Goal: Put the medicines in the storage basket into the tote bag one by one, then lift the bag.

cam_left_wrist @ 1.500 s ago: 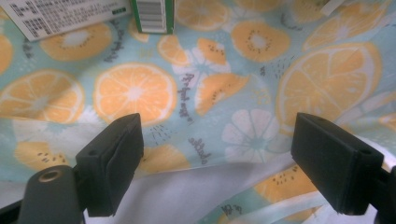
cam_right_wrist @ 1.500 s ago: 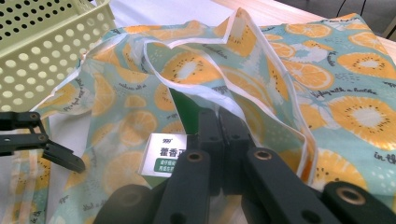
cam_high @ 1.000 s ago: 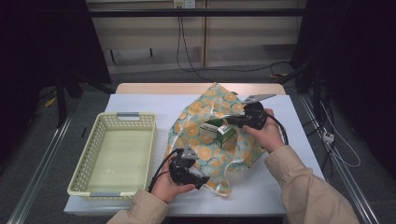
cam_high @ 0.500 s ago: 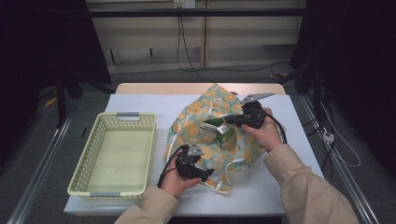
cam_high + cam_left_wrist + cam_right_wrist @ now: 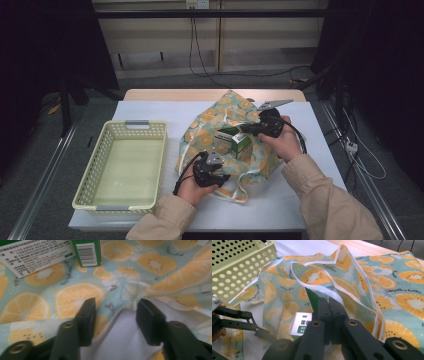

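The bag (image 5: 227, 132) lay spread on the counter (image 5: 150, 112), right of the basket (image 5: 122, 167), with a green-and-white box (image 5: 239, 143) resting on its cloth. The left hand-held gripper (image 5: 115, 315) sat at the bag's near edge with its jaws wide, one on each side of the white-trimmed rim (image 5: 130, 307), which lay straight ahead and just beyond the tips; the box was farther on, past that rim. The right hand-held gripper (image 5: 329, 312) came in from the far right with its jaws closed together, seemingly pinching the bag's cloth by the box. The left one was likely the nearer to the rim.
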`<action>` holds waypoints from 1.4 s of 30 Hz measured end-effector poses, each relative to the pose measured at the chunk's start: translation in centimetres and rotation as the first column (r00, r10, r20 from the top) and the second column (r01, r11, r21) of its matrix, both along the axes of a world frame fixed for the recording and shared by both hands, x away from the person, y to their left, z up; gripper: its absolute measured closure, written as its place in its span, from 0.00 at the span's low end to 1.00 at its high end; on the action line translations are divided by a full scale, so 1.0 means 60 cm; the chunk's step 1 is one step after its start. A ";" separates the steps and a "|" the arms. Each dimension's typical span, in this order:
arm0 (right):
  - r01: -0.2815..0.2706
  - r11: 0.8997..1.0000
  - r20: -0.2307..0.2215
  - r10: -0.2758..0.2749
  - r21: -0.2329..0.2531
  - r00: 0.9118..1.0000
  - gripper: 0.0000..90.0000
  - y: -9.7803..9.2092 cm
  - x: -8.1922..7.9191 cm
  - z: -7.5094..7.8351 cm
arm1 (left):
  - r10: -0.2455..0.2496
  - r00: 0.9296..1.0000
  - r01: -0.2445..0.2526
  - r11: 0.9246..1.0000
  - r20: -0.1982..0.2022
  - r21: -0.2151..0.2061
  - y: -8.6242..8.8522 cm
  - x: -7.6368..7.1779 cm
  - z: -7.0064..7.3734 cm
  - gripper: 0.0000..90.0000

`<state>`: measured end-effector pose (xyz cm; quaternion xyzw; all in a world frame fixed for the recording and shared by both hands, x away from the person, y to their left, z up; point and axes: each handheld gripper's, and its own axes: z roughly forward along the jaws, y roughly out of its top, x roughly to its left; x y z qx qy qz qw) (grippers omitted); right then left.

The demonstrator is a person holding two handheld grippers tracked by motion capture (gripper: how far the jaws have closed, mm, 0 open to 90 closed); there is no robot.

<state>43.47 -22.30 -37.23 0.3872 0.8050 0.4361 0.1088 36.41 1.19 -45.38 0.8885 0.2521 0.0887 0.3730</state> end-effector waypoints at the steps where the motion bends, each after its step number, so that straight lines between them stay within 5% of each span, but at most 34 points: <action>1: 0.000 1.000 -0.001 0.000 0.001 1.000 1.00 0.000 0.000 0.000 | -0.016 1.000 0.016 1.000 -0.018 -0.017 -0.001 0.003 0.000 0.67; 8: 0.003 1.000 0.004 -0.003 0.008 1.000 1.00 -0.003 -0.003 0.007 | 0.014 0.997 -0.015 1.000 -0.073 -0.015 -0.003 0.011 0.006 1.00; 13: 0.002 1.000 -0.001 -0.002 0.015 1.000 1.00 -0.004 -0.003 0.007 | 0.045 0.996 -0.047 0.999 -0.074 -0.019 0.005 0.015 0.036 1.00; 16: 0.005 1.000 0.000 -0.005 0.019 1.000 1.00 -0.007 -0.001 0.009 | 0.029 0.996 -0.035 0.997 -0.084 -0.069 0.013 0.021 0.066 1.00; 21: 0.010 1.000 0.006 -0.010 0.021 1.000 1.00 -0.009 -0.003 0.012 | 0.055 0.998 -0.058 0.996 -0.043 -0.072 0.017 0.024 0.106 1.00; 31: 0.013 1.000 0.017 -0.014 0.020 1.000 1.00 -0.015 -0.009 0.020 | 0.024 0.996 -0.035 0.990 -0.088 -0.134 0.018 0.040 0.130 1.00; 42: 0.022 0.999 0.035 -0.023 0.033 0.999 1.00 -0.019 -0.006 0.038 | 0.022 0.999 -0.027 0.991 -0.040 -0.128 0.024 0.062 0.190 1.00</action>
